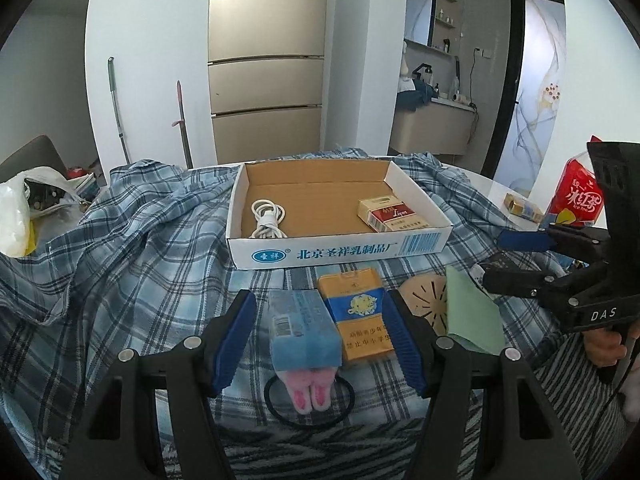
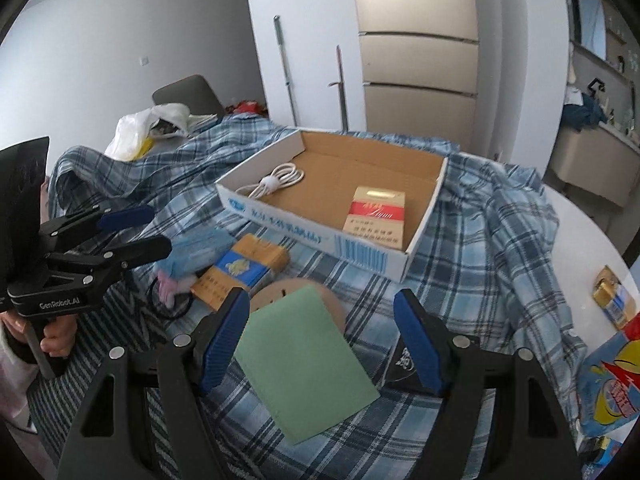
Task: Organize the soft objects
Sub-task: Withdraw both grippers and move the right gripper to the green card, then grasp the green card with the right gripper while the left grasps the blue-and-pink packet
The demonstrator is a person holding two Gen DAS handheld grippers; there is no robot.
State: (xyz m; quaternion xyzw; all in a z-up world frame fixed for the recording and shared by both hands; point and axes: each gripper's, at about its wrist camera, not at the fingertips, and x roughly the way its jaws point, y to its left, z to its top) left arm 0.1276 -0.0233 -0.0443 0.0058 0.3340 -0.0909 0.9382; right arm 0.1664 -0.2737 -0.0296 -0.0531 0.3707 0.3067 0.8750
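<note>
On the plaid cloth [image 1: 132, 264] spread over the desk, your left gripper [image 1: 322, 336] stands open with its blue pads either side of two things lying side by side: a pale blue soft pack [image 1: 302, 328] and a yellow-and-blue cigarette packet [image 1: 360, 316]. Neither pad presses on them, so nothing is held. Just nearer than the soft pack lie a pink plush piece [image 1: 308, 390] and a black hair band [image 1: 310, 402], probably the soft items you are meant to sort.

Your right gripper [image 2: 320, 340] is open too, straddling a green cloth-like sheet [image 2: 304, 364] that rests partly on a round tan disc [image 2: 280, 292]; its pads stand apart from the sheet's edges.

Beyond both grippers sits the cardboard tray [image 1: 340, 250], likely the collecting place, since it already holds a coiled white cable [image 1: 268, 220] and a red-and-gold cigarette packet [image 1: 390, 214] reading "Liqun". Its near wall is printed 北京圣祥乳制品厂 beside a barcode. At far right a red carton [image 1: 576, 196] says "Ice Tea". The gripper bodies carry "DAS" and "GenRobot.AI".
</note>
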